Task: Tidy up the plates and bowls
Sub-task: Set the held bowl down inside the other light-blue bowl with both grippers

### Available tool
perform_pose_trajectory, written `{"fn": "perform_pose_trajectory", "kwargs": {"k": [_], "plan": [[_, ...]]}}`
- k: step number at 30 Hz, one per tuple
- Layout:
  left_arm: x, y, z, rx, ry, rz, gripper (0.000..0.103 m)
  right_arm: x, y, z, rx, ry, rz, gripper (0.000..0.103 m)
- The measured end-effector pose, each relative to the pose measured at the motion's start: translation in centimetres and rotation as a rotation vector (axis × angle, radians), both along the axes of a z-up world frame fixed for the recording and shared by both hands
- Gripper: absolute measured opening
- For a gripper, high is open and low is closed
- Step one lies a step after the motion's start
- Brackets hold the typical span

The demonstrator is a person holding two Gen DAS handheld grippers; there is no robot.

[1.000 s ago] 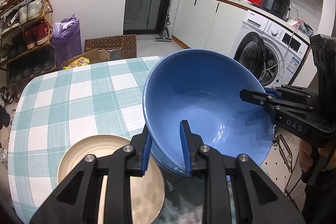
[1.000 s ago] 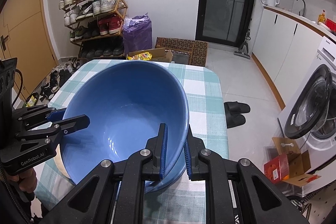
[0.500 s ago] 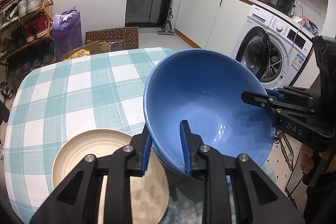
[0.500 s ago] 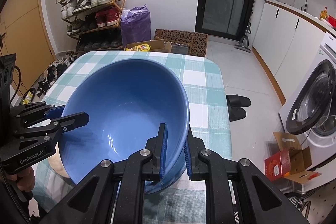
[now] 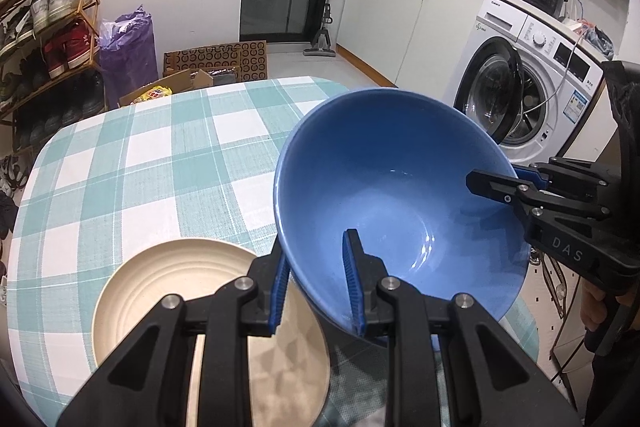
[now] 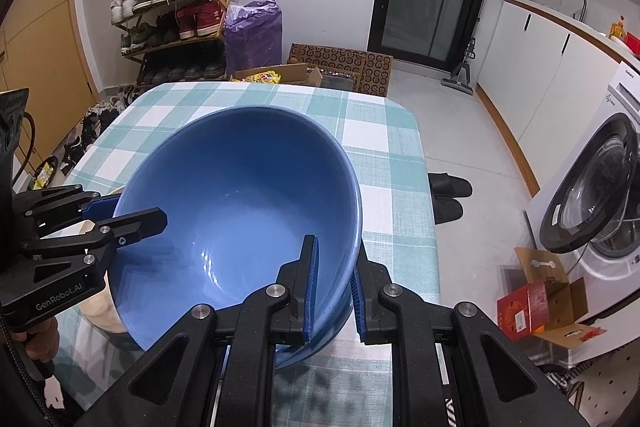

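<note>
- blue bowl: held tilted above the checked table, over the table's near right corner, with its rim pinched on two opposite sides.
- left gripper: your jaws pinch the bowl's near rim, one pad inside the wall and one outside.
- right gripper: your jaws likewise clamp the opposite rim, pads on either face of the wall.
- cream plate: lies flat on the table, just left of the bowl and partly under your left gripper.
- second blue rim: seems to show directly beneath the bowl; whether it is another bowl, i cannot tell for sure.
- handling advice, as a judgement: level the bowl before you lower it, move both hands together so neither grip twists, centre it over its resting spot, and release only once it sits steady.
- risk: a glazed rim may slip if one grip loosens first.
</note>
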State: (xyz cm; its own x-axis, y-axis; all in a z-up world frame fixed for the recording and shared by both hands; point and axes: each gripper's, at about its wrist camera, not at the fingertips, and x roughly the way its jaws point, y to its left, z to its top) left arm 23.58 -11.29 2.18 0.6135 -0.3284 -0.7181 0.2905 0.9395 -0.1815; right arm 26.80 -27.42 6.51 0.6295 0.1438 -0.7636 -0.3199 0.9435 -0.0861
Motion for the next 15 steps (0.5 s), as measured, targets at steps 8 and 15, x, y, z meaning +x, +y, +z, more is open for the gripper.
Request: {"fn": "perform_pose_trajectory", "kwargs": {"k": [8, 15], "plan": [[0.2, -0.2, -0.8, 0.019, 0.009, 0.001, 0.024, 0.1, 0.5, -1.1, -0.019, 0.011, -0.006, 0.016], [0.5, -0.3, -1.2, 0.034, 0.012, 0.003, 0.024, 0.2, 0.9, -1.9, -0.033, 0.021, -0.006, 0.016]]}}
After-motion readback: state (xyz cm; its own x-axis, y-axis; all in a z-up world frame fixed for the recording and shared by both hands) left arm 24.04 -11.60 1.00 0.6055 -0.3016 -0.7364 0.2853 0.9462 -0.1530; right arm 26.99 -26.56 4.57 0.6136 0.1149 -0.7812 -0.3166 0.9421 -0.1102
